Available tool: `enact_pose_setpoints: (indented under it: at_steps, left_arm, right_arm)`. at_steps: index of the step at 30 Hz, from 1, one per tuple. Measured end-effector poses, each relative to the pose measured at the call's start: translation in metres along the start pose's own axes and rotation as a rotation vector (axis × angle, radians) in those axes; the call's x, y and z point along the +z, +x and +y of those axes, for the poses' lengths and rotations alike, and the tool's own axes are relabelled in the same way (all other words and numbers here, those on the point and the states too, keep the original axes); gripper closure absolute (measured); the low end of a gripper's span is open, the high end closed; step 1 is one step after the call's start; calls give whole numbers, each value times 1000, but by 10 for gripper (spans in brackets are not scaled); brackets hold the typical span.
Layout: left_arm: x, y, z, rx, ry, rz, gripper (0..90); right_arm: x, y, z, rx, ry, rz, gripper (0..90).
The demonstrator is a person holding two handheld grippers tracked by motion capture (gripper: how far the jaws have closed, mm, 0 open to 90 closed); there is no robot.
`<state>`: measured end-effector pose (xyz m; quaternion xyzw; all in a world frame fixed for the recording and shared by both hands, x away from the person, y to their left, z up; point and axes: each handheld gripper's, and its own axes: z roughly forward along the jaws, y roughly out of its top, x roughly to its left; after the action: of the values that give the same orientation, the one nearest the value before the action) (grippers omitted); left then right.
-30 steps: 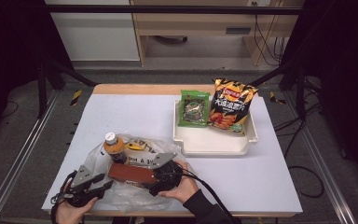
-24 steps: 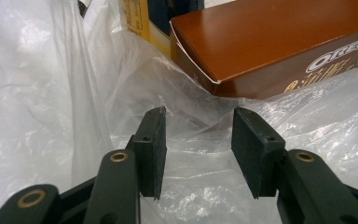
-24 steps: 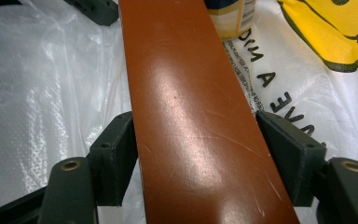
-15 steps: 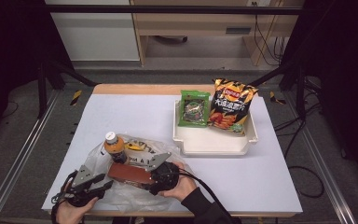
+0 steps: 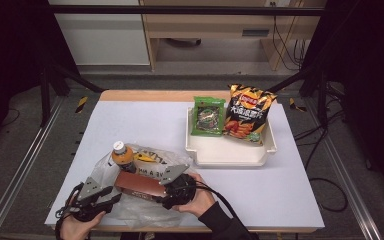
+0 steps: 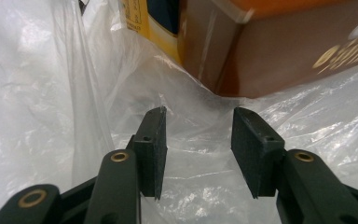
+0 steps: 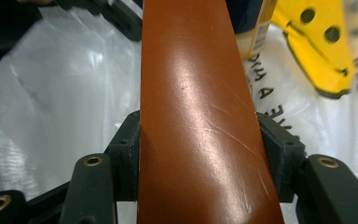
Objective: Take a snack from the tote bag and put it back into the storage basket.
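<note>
Step in hand: right gripper (image 5: 166,189), fingers just closed, pinches brown box (image 5: 140,184) inside plastic bag (image 5: 145,210); left gripper (image 5: 111,196) fingers spread against film. Next: probably draw box out.

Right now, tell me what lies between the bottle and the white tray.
In the high view, the bottle stands in the plastic bag. Between it and the white tray lie the bag's printed side and a yellow item inside it, then bare table.
</note>
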<state>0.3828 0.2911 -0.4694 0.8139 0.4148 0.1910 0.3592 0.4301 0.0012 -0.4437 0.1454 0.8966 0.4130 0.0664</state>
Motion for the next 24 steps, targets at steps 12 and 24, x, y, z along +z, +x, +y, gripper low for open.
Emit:
enact_pose_setpoints:
  at_steps: [12,24]
  left_arm:
    - [0,0,0,2,-3,3,558]
    - [-1,0,0,2,-10,5,557]
  right_arm:
    - [-19,10,21,-18,-105,43,431]
    - [-56,9,53,-21,-186,16,433]
